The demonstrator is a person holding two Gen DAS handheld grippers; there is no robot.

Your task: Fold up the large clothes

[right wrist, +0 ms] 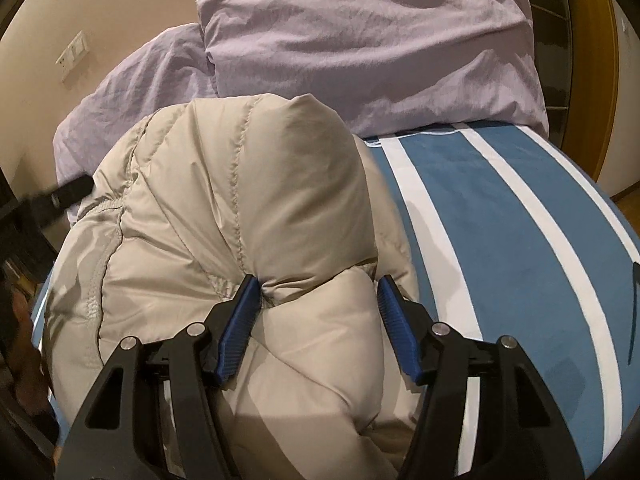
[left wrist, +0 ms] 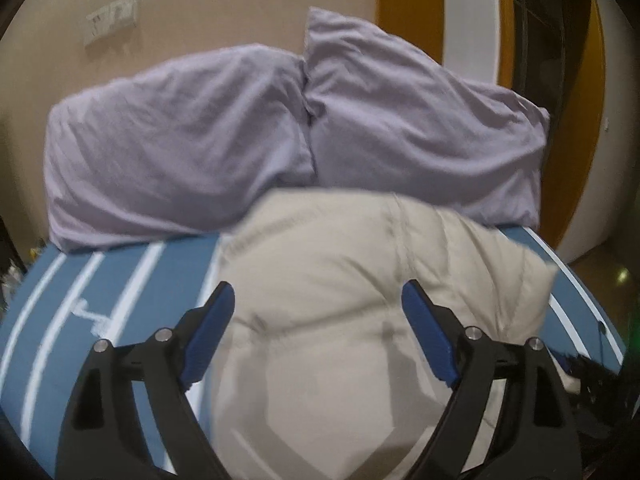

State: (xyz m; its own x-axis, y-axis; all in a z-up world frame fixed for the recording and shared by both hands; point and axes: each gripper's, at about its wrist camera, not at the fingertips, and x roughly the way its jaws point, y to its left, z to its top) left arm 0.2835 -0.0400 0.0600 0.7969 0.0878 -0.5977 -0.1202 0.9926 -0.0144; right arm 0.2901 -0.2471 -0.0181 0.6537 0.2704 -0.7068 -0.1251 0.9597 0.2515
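A beige puffy quilted jacket (left wrist: 340, 300) lies bunched on the blue-and-white striped bed (left wrist: 160, 280). My left gripper (left wrist: 318, 292) is open just above the jacket, its blue pads wide apart with the cloth below them. In the right wrist view the jacket (right wrist: 240, 200) is folded into a thick mound. My right gripper (right wrist: 318, 286) is open, its blue pads straddling a padded fold of the jacket. The left pad touches the fold; the right pad stands beside it.
Two lilac pillows (left wrist: 280, 128) lean against the beige wall at the head of the bed, also in the right wrist view (right wrist: 360, 48). A wooden door frame (left wrist: 404, 4) stands at right. The striped bed cover (right wrist: 500, 220) lies bare right of the jacket.
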